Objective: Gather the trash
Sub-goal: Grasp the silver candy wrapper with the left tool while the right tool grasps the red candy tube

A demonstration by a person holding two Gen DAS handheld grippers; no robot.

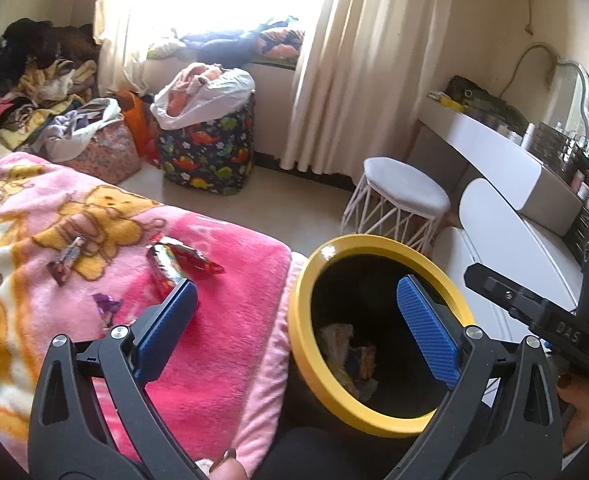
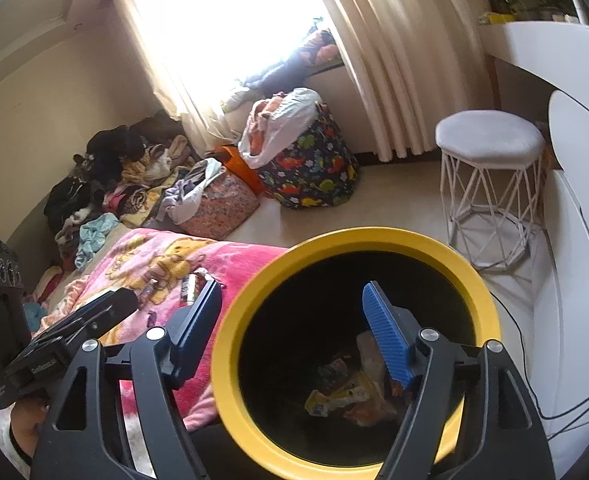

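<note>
Hovering over a yellow-rimmed trash bin (image 1: 300,320) beside the bed, with both sets of fingers standing wide apart and gripping nothing: left gripper (image 1: 298,320) straddling the bin's near rim and the bed's edge, right gripper (image 2: 290,328) doing the same in its own view, one blue pad over the blanket, the other over the bin's dark mouth. Lying at the bottom of the bin, crumpled wrappers (image 2: 350,396), yellow and pale. Still resting on the pink cartoon blanket (image 1: 222,320), a red foil wrapper (image 1: 182,260) just beyond the left gripper's near pad, a small dark wrapper (image 1: 68,260) farther left, and a purple scrap (image 1: 108,306) near the gripper's frame. Nothing standing between the open fingers and the bin's opening. Showing at the right edge of the left view, the other gripper's black body, a hand beneath it. Sitting on the pale floor beyond the bed, a dinosaur-print basket (image 1: 210,152) stuffed with a white bag, a floral basket (image 1: 106,156) overflowing with clothes, and a heap of clothing (image 1: 34,80) against the wall. Standing near the white vanity counter (image 1: 506,152), a white wire-legged stool (image 1: 402,192). Hanging at the bright window, cream curtains (image 1: 358,64), with glare washing out the panes.
</note>
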